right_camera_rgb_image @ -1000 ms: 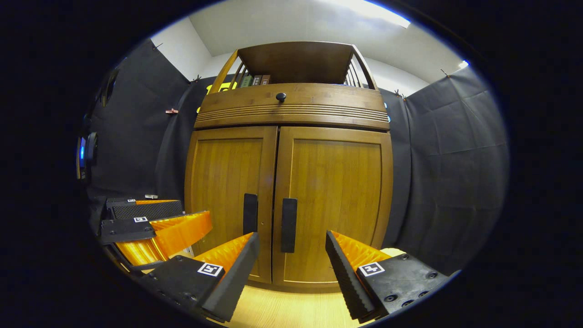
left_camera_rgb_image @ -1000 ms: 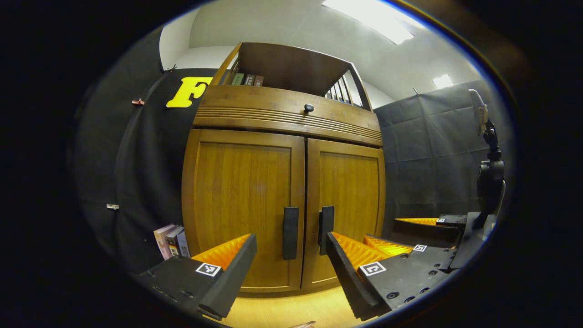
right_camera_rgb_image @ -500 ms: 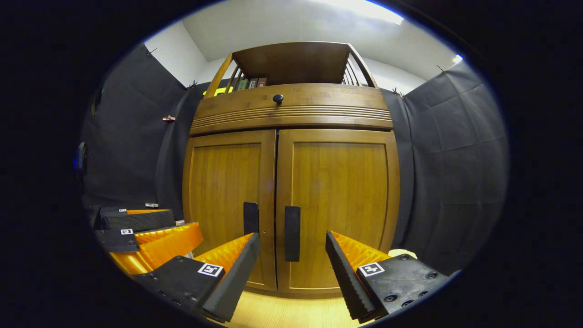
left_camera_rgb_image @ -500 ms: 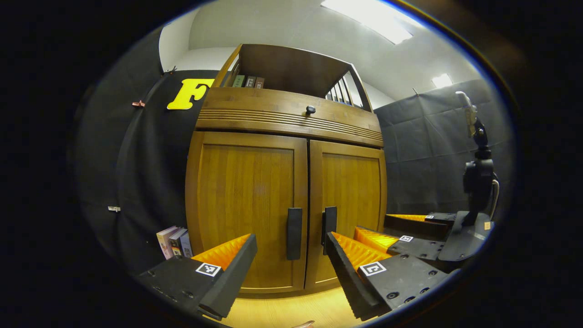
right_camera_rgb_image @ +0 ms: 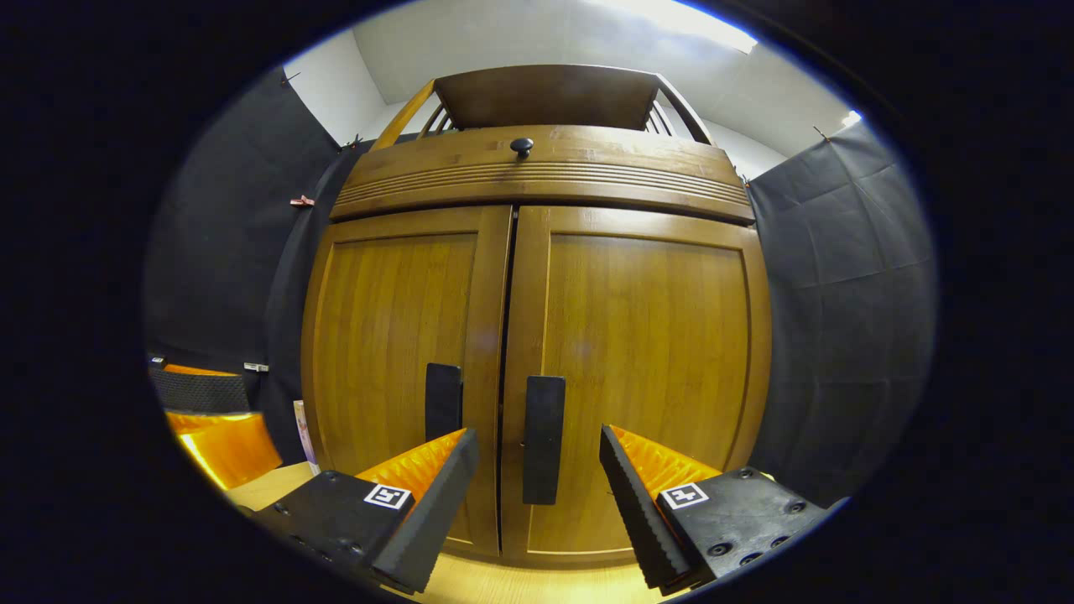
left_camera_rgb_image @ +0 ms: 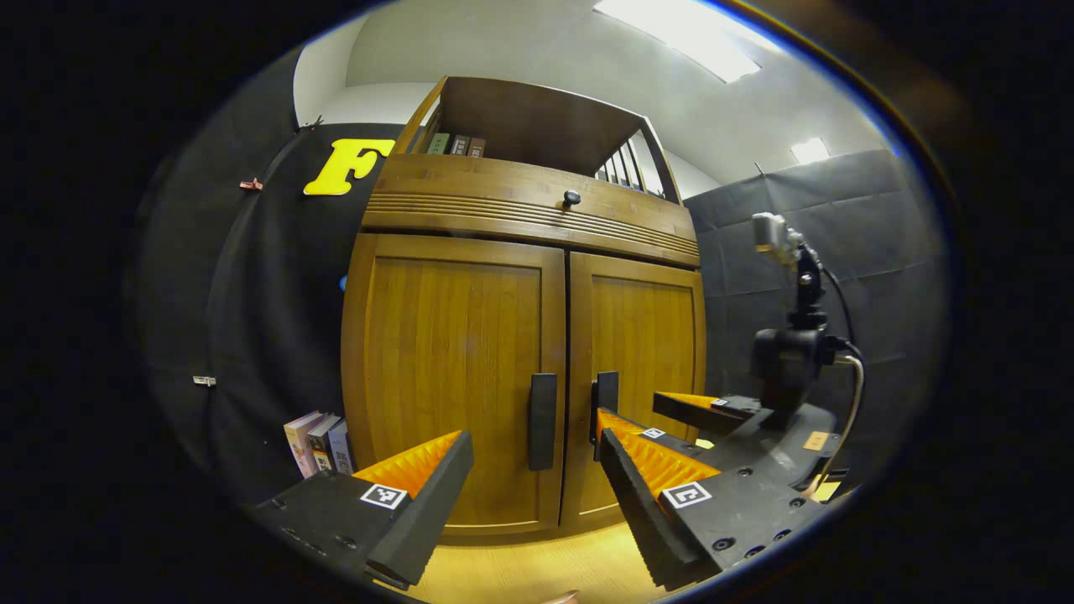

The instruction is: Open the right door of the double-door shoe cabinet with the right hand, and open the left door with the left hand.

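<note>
A wooden double-door shoe cabinet [left_camera_rgb_image: 520,335] [right_camera_rgb_image: 537,319] stands before me with both doors closed. Each door carries a dark upright handle near the centre seam. In the right gripper view, my right gripper [right_camera_rgb_image: 537,486] is open, and the right door's handle [right_camera_rgb_image: 544,438] sits just beyond the gap between its fingers, not touched. The left door's handle [right_camera_rgb_image: 442,401] is beside it. In the left gripper view, my left gripper [left_camera_rgb_image: 537,495] is open, farther back, lined up with the left door's handle [left_camera_rgb_image: 542,420]. The right gripper [left_camera_rgb_image: 671,415] shows there too, close to the right door's handle [left_camera_rgb_image: 606,403].
A drawer with a round dark knob [left_camera_rgb_image: 570,199] [right_camera_rgb_image: 521,146] runs above the doors, under an open shelf holding books [left_camera_rgb_image: 456,146]. More books [left_camera_rgb_image: 317,442] stand on the floor left of the cabinet. Black cloth walls close both sides. The floor [left_camera_rgb_image: 520,570] is light wood.
My right gripper has moved forward toward the cabinet; the right door's handle now looms larger between its fingers. The left gripper has barely shifted. Both doors stay closed.
</note>
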A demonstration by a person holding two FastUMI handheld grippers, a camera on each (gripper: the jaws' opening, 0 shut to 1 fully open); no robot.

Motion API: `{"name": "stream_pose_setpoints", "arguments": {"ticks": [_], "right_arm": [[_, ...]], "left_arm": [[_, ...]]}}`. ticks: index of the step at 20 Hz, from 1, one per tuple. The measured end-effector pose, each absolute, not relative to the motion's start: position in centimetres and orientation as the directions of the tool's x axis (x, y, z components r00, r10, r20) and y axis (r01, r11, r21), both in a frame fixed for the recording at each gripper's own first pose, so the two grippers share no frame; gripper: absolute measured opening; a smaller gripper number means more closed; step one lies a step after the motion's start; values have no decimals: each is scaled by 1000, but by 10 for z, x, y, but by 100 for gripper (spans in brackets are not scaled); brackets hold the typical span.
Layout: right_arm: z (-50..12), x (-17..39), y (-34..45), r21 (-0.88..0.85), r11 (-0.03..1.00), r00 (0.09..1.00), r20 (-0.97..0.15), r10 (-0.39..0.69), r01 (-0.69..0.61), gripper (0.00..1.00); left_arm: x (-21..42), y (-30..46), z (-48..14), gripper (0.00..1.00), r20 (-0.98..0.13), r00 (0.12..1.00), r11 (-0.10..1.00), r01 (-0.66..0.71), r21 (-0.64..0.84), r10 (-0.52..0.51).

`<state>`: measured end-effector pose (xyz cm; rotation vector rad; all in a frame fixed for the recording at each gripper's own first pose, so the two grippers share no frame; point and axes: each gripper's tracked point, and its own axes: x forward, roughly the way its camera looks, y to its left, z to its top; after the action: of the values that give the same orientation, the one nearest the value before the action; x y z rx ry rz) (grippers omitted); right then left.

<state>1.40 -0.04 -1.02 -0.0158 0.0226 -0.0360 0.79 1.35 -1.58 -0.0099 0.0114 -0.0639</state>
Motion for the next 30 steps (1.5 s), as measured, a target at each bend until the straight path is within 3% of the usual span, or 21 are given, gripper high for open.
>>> {"name": "stream_pose_setpoints", "arguments": {"ticks": [8,9,10,12,15,16,17,20,21,23,29,30], "right_arm": [[-29,42,-9,14,993,993,-27,-117,117,92],[-32,49,-15,-6,991,991,-17,-135,135,71],[-38,52,-14,-22,990,990,-23,-138,138,77],[-50,55,-7,-21,993,992,-48,-118,117,74],[-52,56,-2,7,994,992,-62,-109,110,34],[-52,54,-4,-4,993,992,-62,-114,114,37],[-52,56,-5,-11,993,991,-59,-116,116,28],[-51,49,-4,0,994,990,-92,-105,105,18],[-49,46,-3,-7,996,990,-101,-94,94,23],[-49,32,-2,-17,998,990,-124,-66,64,18],[-36,-17,-11,17,1000,990,-144,11,-9,23],[-34,-27,-13,18,1000,989,-145,18,-16,18]], "left_arm": [[2,39,-23,95,-21,1000,1000,16,-8,-16],[3,42,-23,95,-18,1000,1000,7,-6,-7],[3,44,-22,95,-18,1000,1000,2,-5,-2],[3,43,-23,94,-19,1000,1000,6,-8,-6],[1,43,-26,95,-23,1000,1000,4,-15,-4],[1,43,-26,94,-22,1000,1000,5,-20,-6],[0,44,-25,95,-22,1000,1000,4,-22,-4],[-5,51,-27,94,-29,999,1000,-27,-13,27],[-5,51,-26,94,-28,999,1000,-29,-13,28],[-6,48,-25,94,-24,999,1000,-23,-15,22],[-9,32,-24,94,-21,1000,999,-16,-28,16],[-10,28,-25,94,-21,1000,999,-14,-33,14]]}}
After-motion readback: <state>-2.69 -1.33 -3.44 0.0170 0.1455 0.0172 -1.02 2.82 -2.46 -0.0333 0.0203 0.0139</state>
